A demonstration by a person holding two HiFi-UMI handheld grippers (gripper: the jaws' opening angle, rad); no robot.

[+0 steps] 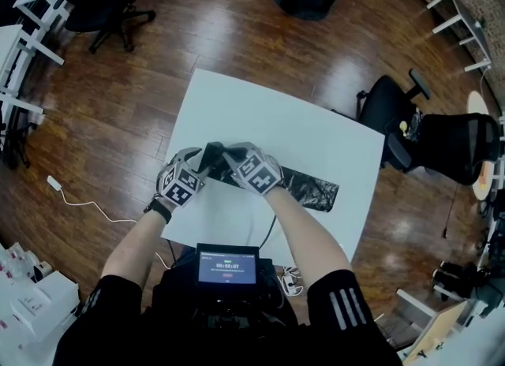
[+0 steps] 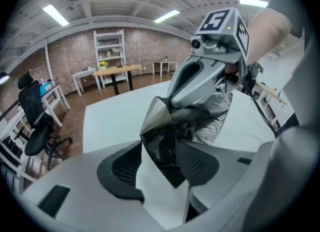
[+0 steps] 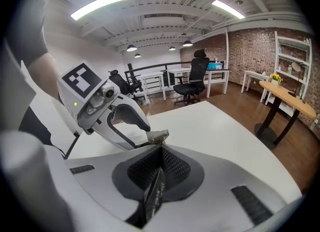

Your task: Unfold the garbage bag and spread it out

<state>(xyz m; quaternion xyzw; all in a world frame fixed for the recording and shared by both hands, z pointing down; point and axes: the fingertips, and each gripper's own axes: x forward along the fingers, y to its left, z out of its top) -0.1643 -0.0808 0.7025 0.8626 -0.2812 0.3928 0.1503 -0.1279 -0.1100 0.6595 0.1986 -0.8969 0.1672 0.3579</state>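
Left of the surface's (image 1: 276, 120) middle, the left hand-held gripper (image 1: 207, 159) was clamped on a bunched corner of the garbage bag (image 1: 308, 187). Its own view showed black film crumpled between the closed jaws (image 2: 165, 156).

Over the middle of the surface, just beside the left one, the right hand-held gripper (image 1: 230, 159) was also shut on the bag. A thin edge of film (image 3: 155, 191) stood pinched between its jaws (image 3: 159, 168). The two tips faced each other, almost touching, and held the bag's end raised off the surface.

Right of the middle of the surface, the rest of the bag lay as a narrow folded strip running toward the right edge. It was flat and not yet opened.

Assessment: the step in hand appeared to be opening the first fold at the gripped end, and the task was at an early stage. To do it well, each hand-held gripper should hold a separate layer, which could not be confirmed from these views. The hands should then draw apart slowly and level across the surface, with both grips kept firm so the strip unrolls rather than drags. A sharp pull would risk the thin film slipping out or tearing.
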